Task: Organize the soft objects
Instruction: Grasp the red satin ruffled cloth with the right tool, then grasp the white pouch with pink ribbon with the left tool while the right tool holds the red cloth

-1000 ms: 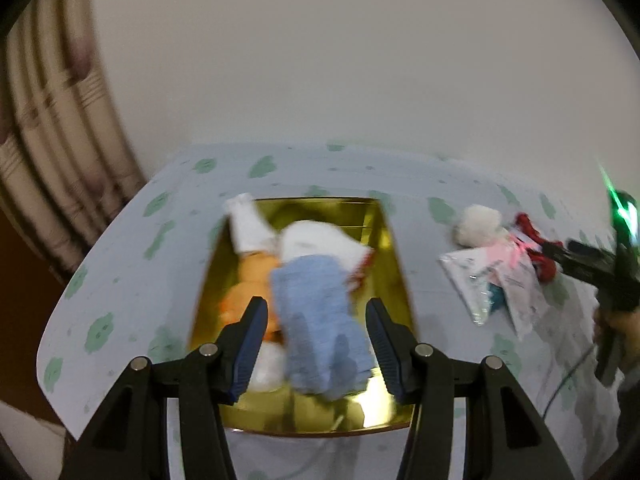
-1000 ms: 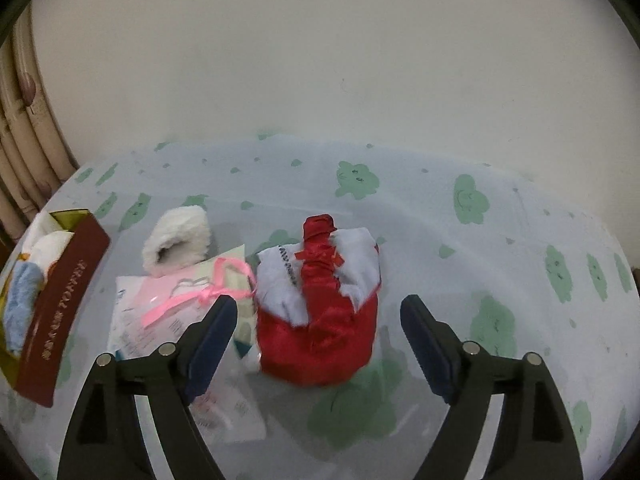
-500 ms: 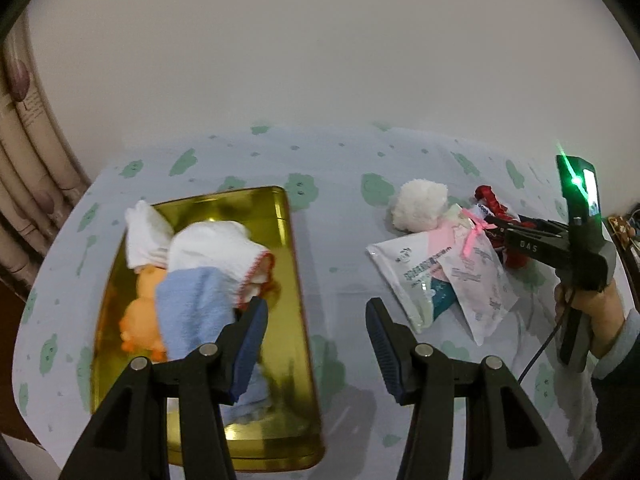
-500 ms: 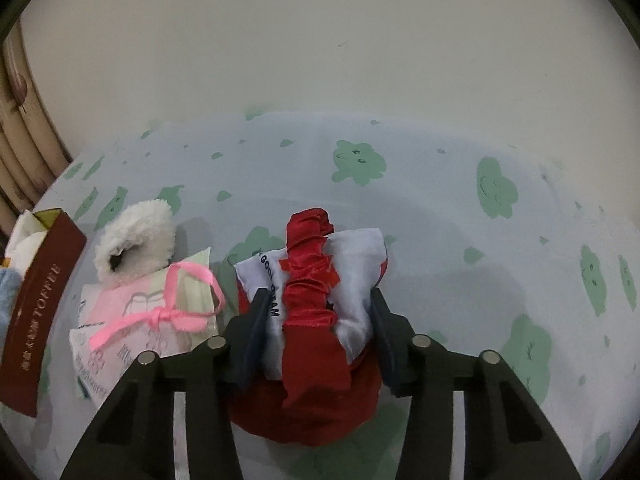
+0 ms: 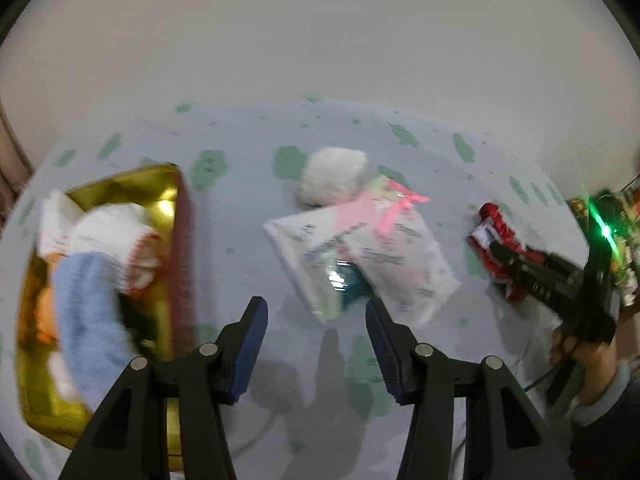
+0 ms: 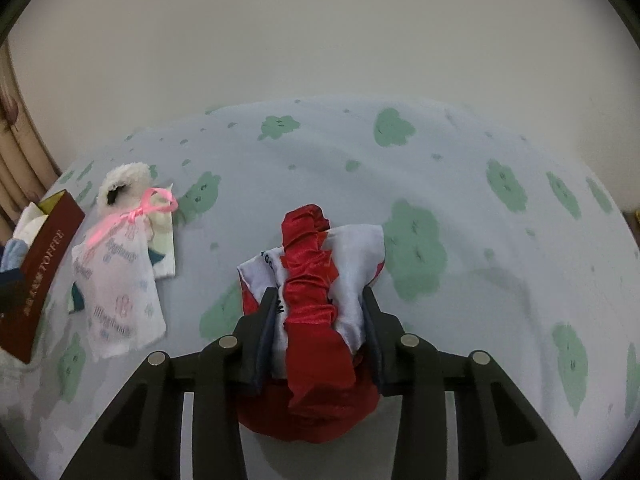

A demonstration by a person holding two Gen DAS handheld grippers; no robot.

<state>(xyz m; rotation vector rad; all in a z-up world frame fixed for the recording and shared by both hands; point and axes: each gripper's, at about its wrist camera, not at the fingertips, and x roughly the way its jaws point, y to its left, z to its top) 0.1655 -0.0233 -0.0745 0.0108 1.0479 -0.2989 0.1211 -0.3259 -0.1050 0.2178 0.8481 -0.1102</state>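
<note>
My right gripper (image 6: 318, 308) is shut on a red and white satin cloth bundle (image 6: 316, 280), held just above the table; it also shows in the left wrist view (image 5: 496, 236). My left gripper (image 5: 316, 320) is open and empty above the table, just in front of the plastic packets (image 5: 360, 256) tied with a pink ribbon (image 5: 396, 204). A white fluffy piece (image 5: 332, 180) lies behind the packets. The gold tin (image 5: 168, 184) at the left holds a blue towel (image 5: 88, 320), white cloths (image 5: 108, 228) and an orange item.
The table wears a pale blue cloth with green blobs (image 6: 416, 248). The tin's dark red side (image 6: 40, 272) stands at the left in the right wrist view. A curtain (image 6: 16, 152) hangs at the far left. A plain wall stands behind.
My right gripper has closed on the red and white bundle and lifted it a little. My left gripper has swung right from over the tin to face the packets.
</note>
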